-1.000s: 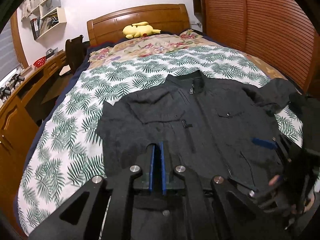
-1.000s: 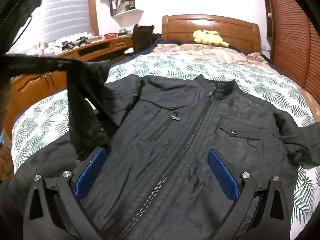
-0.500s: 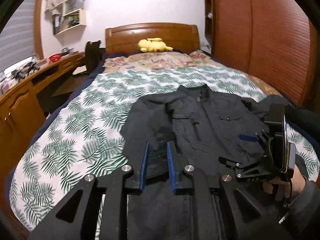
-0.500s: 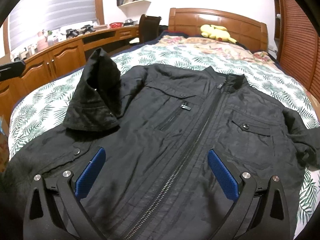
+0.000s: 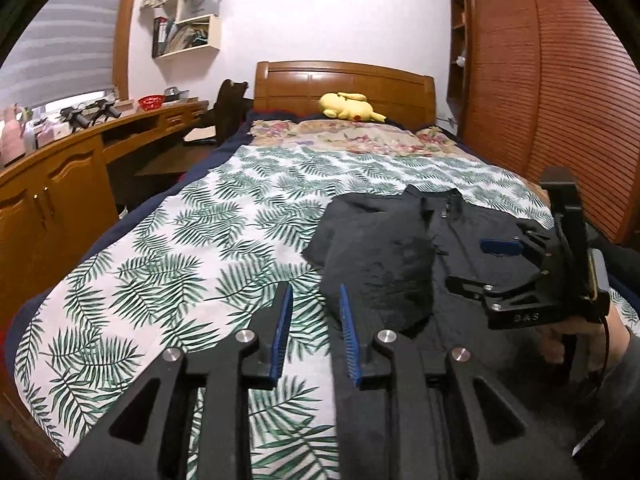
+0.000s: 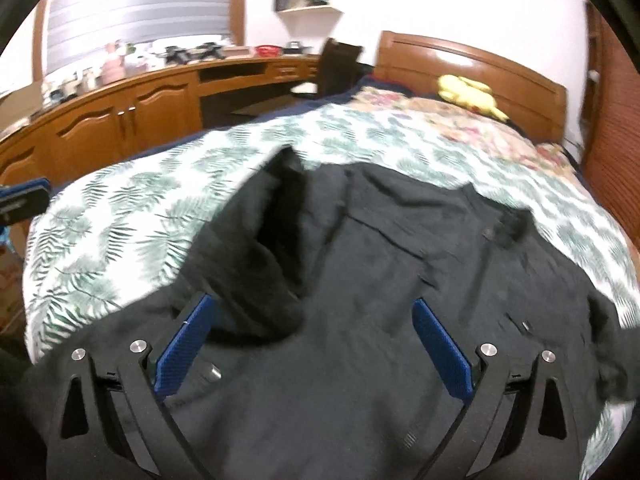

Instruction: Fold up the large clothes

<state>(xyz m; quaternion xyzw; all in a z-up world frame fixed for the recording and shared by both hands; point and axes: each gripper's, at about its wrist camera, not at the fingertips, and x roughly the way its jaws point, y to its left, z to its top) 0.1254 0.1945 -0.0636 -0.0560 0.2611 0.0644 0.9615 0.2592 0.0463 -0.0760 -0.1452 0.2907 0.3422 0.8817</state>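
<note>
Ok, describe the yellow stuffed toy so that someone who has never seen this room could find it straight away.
Start at the bed with the palm-leaf cover and look to its far end, at the wooden headboard. The yellow stuffed toy lies on its side right at the foot of that headboard, above the floral bedding. It is the only bright yellow thing there, well beyond the black jacket.

Black zip-front jacket point(image 6: 360, 280), laid face up on the palm-leaf bedspread point(image 5: 192, 264). One sleeve point(image 5: 384, 272) folded inward across the chest (collar toward the headboard).
</note>
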